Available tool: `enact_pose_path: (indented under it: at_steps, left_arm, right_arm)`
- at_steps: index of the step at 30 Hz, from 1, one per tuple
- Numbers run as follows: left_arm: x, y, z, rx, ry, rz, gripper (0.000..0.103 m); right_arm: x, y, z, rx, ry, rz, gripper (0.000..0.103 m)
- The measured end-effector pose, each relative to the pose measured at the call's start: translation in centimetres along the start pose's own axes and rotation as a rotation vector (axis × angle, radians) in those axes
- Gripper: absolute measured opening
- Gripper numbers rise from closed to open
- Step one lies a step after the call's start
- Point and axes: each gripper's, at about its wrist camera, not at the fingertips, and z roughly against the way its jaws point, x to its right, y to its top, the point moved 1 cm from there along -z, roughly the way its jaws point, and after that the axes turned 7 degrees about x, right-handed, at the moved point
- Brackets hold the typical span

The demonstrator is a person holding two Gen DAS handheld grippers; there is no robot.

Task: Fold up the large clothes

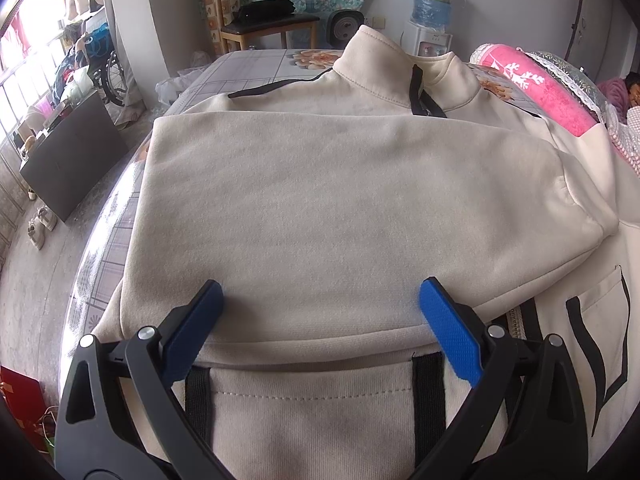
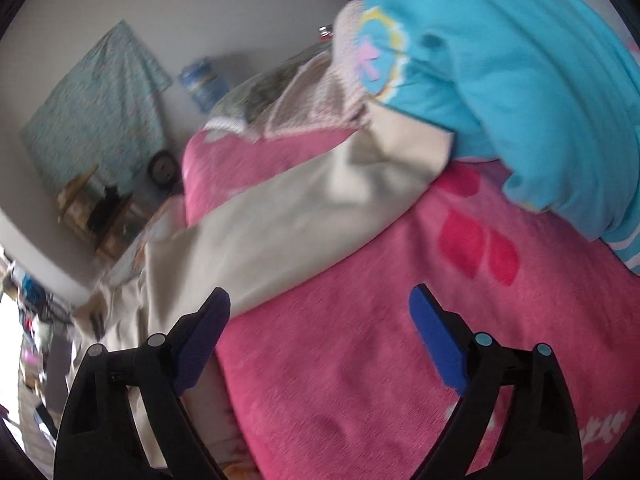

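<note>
- Looking along your left gripper, you see the cream fleece zip-collar jacket lying on the checked bed sheet, one sleeve folded across its chest; jaws wide apart, holding nothing.
- Your right gripper, jaws wide and empty, alone shows the jacket's other sleeve draped over the pink plush blanket.
- That view is blurred; the turquoise quilt covers the sleeve's end.

The jacket lies on the bed, a sleeve folded across it, a chair beyond the far edge.
</note>
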Motion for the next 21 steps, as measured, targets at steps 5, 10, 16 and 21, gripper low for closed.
enact_pose_path:
  at_steps: [5, 10, 16, 21]
  left_arm:
    - [0.0, 0.0, 0.0, 0.000, 0.001, 0.000, 0.095]
    - [0.0, 0.0, 0.0, 0.000, 0.001, 0.000, 0.096]
    - [0.0, 0.0, 0.0, 0.000, 0.002, 0.000, 0.096]
    - [0.0, 0.0, 0.0, 0.001, 0.002, 0.000, 0.096]
  right_arm:
    - [3.5, 3.0, -3.5, 0.080, -0.089, -0.146, 0.074]
    - [4.9, 4.3, -7.5, 0.122, -0.186, -0.252, 0.064]
    - [5.3, 4.9, -9.9, 0.174, -0.281, -0.279, 0.064]
    - [4.2, 3.6, -10.6, 0.148, -0.280, -0.249, 0.062]
